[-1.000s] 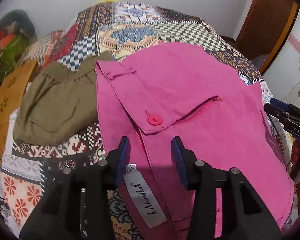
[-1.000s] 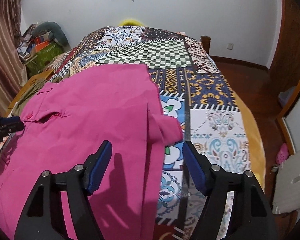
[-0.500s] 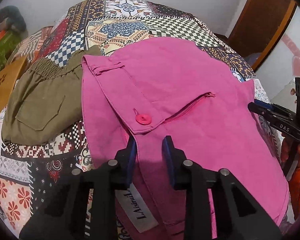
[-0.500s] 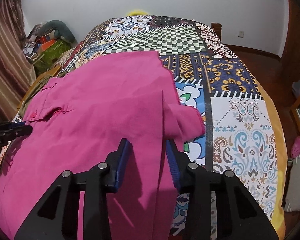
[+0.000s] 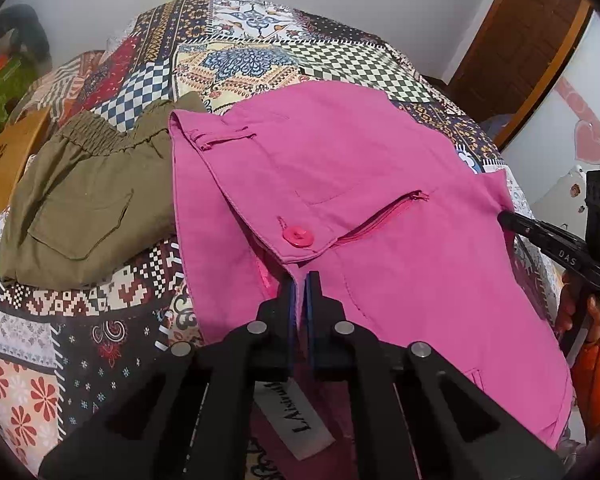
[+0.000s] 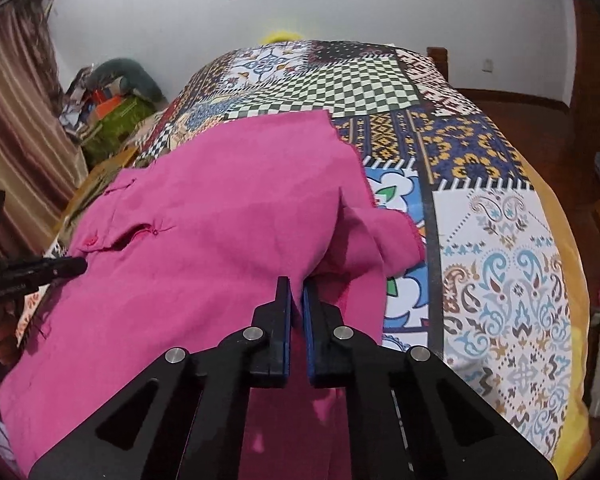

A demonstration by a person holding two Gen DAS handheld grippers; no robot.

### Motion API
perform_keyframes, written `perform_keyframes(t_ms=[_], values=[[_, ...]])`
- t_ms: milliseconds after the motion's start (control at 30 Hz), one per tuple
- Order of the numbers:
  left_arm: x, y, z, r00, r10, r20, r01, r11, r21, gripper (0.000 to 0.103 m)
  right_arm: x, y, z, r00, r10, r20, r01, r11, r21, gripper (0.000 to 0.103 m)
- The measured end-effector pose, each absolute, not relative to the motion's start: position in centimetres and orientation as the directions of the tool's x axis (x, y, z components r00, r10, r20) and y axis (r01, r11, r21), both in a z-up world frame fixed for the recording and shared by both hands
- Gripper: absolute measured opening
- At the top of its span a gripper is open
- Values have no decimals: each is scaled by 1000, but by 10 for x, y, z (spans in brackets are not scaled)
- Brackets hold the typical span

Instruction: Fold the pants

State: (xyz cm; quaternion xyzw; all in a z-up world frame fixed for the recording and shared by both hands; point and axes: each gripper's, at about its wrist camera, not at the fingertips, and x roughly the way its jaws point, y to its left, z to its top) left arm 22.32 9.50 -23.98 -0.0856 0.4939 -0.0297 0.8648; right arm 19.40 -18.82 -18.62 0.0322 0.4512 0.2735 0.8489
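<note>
Pink pants lie spread across the patchwork bedspread, waistband toward the left, with a pink button and an open zip. My left gripper is shut on the waistband edge just below the button; a white label hangs beneath it. In the right wrist view the same pink pants stretch leftward, and my right gripper is shut on a pinched fold of the cloth near the leg end. The right gripper also shows at the right edge of the left wrist view, the left gripper at the left edge of the right wrist view.
Olive green pants lie folded beside the pink waistband on the left. Cluttered boxes and a curtain stand along the bed's left side. A wooden door and bare floor lie to the right.
Both grippers went from wide open to shut on the pink cloth. The left one slid up to the waistband under the button; the right one closed on a fold by the leg end.
</note>
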Motion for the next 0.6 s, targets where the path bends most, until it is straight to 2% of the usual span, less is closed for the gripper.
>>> perform_keyframes(t_ms=[100, 400, 500, 600], values=[[222, 99, -242, 506, -136, -852, -35, 983, -178, 4, 188, -186, -183, 464, 478, -746, -438, 856, 276, 3], [224, 99, -241, 496, -109, -861, -51, 987, -154, 5, 191, -169, -196, 407, 377, -832, -451, 875, 176, 3], [220, 101, -231, 518, -94, -850, -75, 985, -154, 6, 187, -170, -187, 420, 372, -828, -460, 874, 160, 4], [216, 104, -216, 548, -49, -835, -98, 988, -122, 7, 189, -174, -173, 436, 376, -818, -457, 875, 159, 10]])
